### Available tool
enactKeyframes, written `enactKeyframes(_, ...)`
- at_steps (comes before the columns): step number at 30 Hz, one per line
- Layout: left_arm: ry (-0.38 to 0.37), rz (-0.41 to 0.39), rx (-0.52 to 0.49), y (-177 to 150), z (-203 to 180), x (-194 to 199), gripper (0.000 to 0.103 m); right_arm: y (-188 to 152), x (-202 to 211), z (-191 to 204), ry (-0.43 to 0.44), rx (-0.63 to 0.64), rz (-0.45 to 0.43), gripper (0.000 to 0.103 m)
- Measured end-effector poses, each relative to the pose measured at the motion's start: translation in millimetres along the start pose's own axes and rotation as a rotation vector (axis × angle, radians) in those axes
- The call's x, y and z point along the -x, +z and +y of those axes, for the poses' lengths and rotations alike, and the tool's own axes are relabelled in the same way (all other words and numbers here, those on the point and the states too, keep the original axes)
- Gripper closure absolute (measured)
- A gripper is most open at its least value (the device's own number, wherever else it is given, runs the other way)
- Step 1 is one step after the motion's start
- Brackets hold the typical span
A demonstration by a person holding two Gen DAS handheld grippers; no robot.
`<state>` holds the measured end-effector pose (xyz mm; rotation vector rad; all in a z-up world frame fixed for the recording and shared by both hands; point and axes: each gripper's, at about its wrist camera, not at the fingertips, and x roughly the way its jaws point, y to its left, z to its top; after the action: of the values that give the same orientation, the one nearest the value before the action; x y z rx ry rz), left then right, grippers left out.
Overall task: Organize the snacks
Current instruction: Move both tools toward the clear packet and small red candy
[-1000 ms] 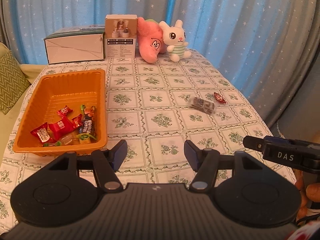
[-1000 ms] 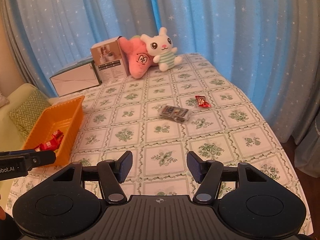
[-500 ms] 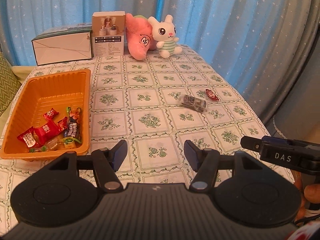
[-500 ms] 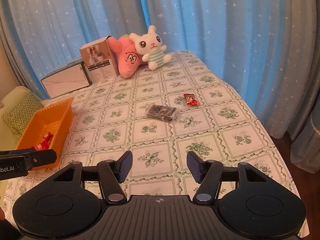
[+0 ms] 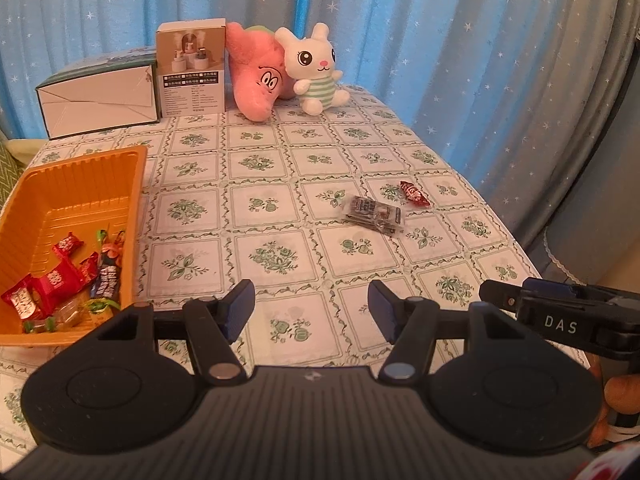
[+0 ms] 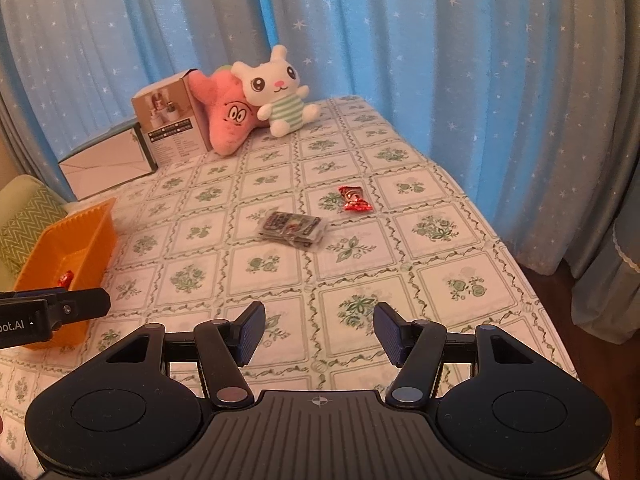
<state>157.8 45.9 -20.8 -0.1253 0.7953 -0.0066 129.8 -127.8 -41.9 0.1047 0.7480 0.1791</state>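
Note:
An orange tray (image 5: 76, 184) (image 6: 86, 232) sits at the table's left and holds several wrapped snacks, most of them red (image 5: 56, 280). A dark clear-wrapped snack pack (image 5: 374, 214) (image 6: 292, 226) and a small red candy (image 5: 414, 193) (image 6: 354, 199) lie loose on the tablecloth, right of centre. My left gripper (image 5: 312, 310) hangs open over the near cloth, nothing between its fingers. My right gripper (image 6: 318, 332) is open too, well short of the loose snacks. Each view shows the other gripper's tip at its edge.
Two cardboard boxes (image 5: 98, 96) (image 5: 190, 72), a pink plush (image 5: 258, 76) and a white rabbit plush (image 5: 314, 70) stand along the far edge. Blue starred curtains hang behind and to the right. The table edge drops off at right. A green cushion (image 6: 24, 224) lies at left.
Both grippers have drifted to the right and slightly lower; the tray has slid toward the left of both views. Both pairs of jaws kept the same width.

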Motion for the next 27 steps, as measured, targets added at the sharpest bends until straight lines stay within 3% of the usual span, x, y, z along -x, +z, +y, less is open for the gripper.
enactKeyframes(20, -0.038, 0.058, 0.040, 29.3, -9.5, -114.3, 0.045, 53.2, -112.0, -48.6, -0.010, 0.076, 0.005, 0.043)
enactKeyframes(27, -0.083, 0.086, 0.016, 37.3, -18.6, -159.2, 0.054, 67.7, -151.6, -57.7, -0.014, 0.089, 0.030, 0.043)
